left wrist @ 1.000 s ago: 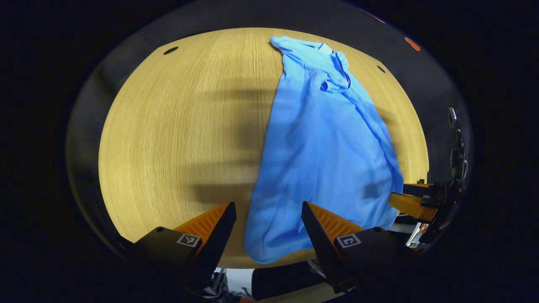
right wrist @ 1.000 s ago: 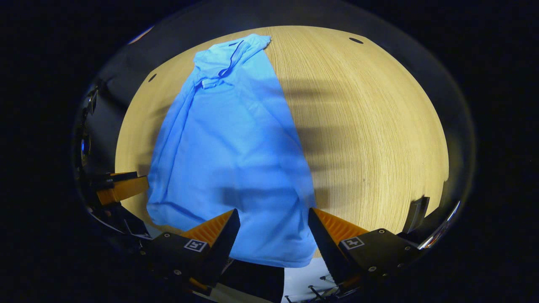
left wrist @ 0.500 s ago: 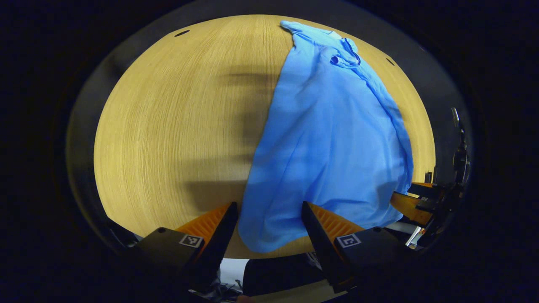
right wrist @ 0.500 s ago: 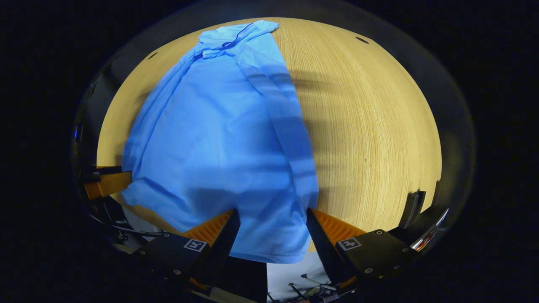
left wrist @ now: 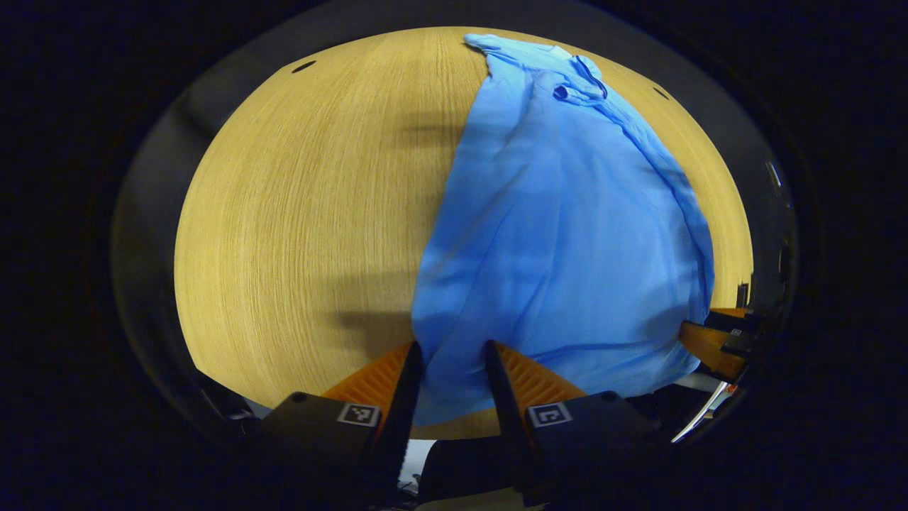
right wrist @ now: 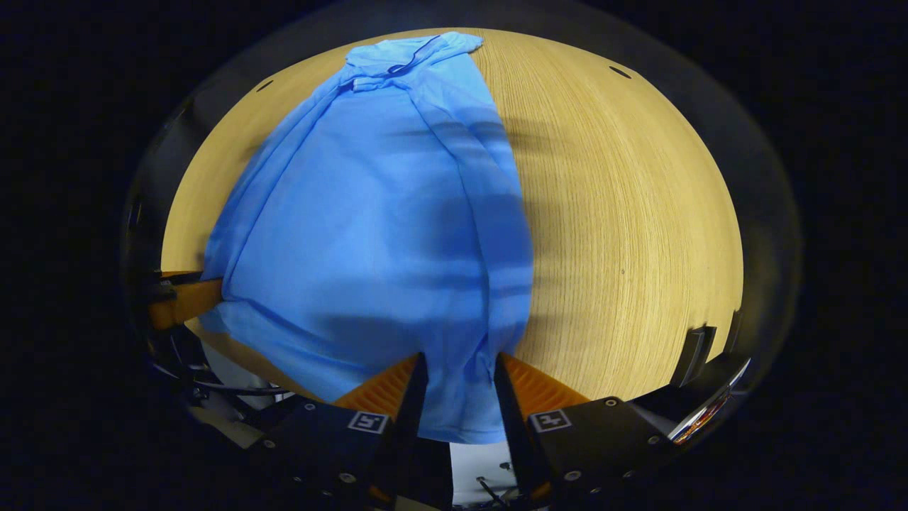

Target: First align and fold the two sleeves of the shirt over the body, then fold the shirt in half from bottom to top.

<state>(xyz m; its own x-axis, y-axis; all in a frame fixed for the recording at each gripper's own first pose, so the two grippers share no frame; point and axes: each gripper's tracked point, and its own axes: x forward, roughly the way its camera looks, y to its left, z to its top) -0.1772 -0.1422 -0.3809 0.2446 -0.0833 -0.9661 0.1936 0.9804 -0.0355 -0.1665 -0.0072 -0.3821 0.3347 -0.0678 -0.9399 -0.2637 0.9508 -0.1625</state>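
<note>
A light blue shirt [left wrist: 560, 234] lies lengthwise on the round wooden table [left wrist: 298, 213], collar [left wrist: 578, 78] at the far end and sleeves folded in over the body. My left gripper [left wrist: 452, 348] straddles the hem's near left corner, jaws narrowed around the cloth with a gap still between them. In the right gripper view the shirt [right wrist: 369, 213] runs away from me, and my right gripper [right wrist: 460, 358] straddles the hem's near right corner in the same way. Each gripper shows at the edge of the other's view: the right gripper [left wrist: 709, 341] and the left gripper [right wrist: 186, 298].
Bare wood [right wrist: 624, 213] spreads to either side of the shirt. Small dark holes [left wrist: 303, 66] [right wrist: 619, 72] mark the table's far rim. The near table edge runs just under the hem. A dark bracket [right wrist: 699, 348] stands at the table's right edge.
Both grippers have moved forward over the hem corners, and their jaws have narrowed around the cloth. The fabric near the hem has bunched slightly.
</note>
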